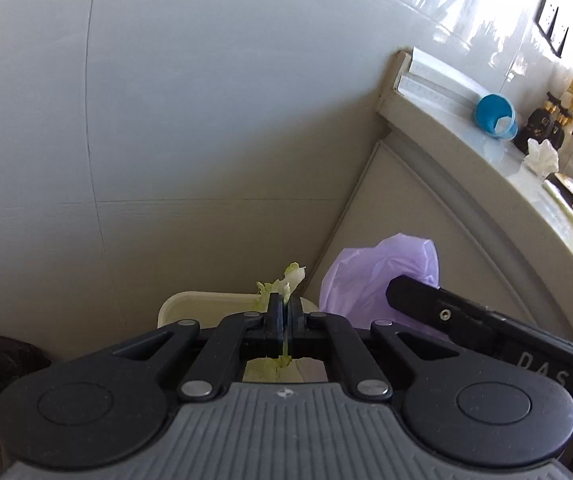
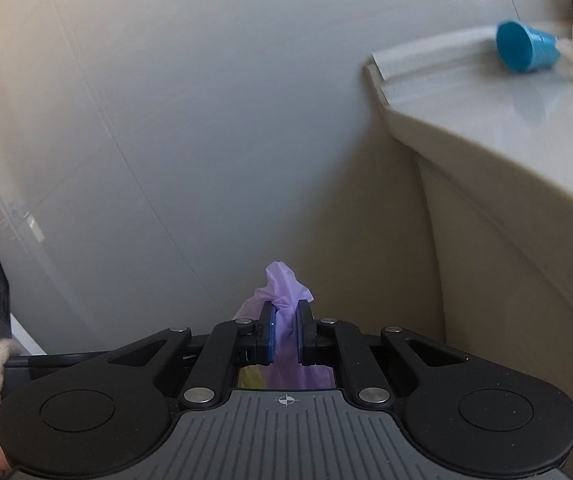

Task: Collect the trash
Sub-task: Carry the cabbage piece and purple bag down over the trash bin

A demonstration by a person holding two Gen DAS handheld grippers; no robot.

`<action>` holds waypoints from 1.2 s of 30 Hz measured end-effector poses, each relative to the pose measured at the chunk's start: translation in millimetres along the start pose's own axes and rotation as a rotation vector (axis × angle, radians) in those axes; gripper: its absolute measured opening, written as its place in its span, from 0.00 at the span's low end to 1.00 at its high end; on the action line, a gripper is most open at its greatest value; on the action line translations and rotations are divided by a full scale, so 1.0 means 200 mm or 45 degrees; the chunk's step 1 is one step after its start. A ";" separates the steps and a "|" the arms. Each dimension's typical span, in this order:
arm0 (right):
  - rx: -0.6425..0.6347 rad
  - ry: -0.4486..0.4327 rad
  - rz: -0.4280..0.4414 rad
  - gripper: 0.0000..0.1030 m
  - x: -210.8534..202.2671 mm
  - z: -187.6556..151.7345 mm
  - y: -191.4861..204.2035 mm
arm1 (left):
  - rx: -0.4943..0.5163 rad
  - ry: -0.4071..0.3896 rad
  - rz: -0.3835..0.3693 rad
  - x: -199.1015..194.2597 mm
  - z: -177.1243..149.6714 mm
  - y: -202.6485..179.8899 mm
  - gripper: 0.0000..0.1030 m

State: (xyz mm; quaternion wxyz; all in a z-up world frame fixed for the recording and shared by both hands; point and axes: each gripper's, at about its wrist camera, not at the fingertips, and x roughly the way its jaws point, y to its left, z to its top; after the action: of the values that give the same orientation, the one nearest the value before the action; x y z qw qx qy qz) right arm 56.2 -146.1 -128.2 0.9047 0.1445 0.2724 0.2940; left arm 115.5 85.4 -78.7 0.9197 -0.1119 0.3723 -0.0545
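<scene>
Left gripper (image 1: 285,312) jaws pinching lettuce scrap (image 1: 292,276); right gripper (image 2: 285,330) jaws pinching purple bag (image 2: 286,292). Hold bag mouth wide, release scrap directly above it.

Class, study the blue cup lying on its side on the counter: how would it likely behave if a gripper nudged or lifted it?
The blue cup lies on its side on the smooth counter, so a nudge would probably roll it in a curve, since it tapers. It looks thin-walled, so likely light and easily squashed.

Wall (image 2: 146,120) ahead, cabinet (image 2: 506,280) on right; open gap btwn.
</scene>
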 end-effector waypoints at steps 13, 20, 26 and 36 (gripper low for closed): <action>0.242 0.227 -0.148 0.09 0.28 -0.24 -0.23 | -0.104 0.099 0.033 0.18 -0.16 0.11 0.02; 0.320 0.287 -0.163 0.09 0.49 -0.24 -0.32 | -0.072 0.128 0.072 0.24 -0.18 0.14 0.02; 0.319 0.350 -0.196 0.09 0.59 -0.29 -0.35 | -0.025 0.153 0.115 0.29 -0.19 0.15 0.02; 0.357 0.436 -0.272 0.09 0.69 -0.34 -0.41 | 0.053 0.203 0.159 0.39 -0.20 0.13 0.02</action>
State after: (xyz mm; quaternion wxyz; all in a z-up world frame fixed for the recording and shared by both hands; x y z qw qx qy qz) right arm 146.4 -119.3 -274.2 0.8425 0.1869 0.4736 0.1761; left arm 145.0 89.6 -165.5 0.8910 -0.0648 0.4492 -0.0134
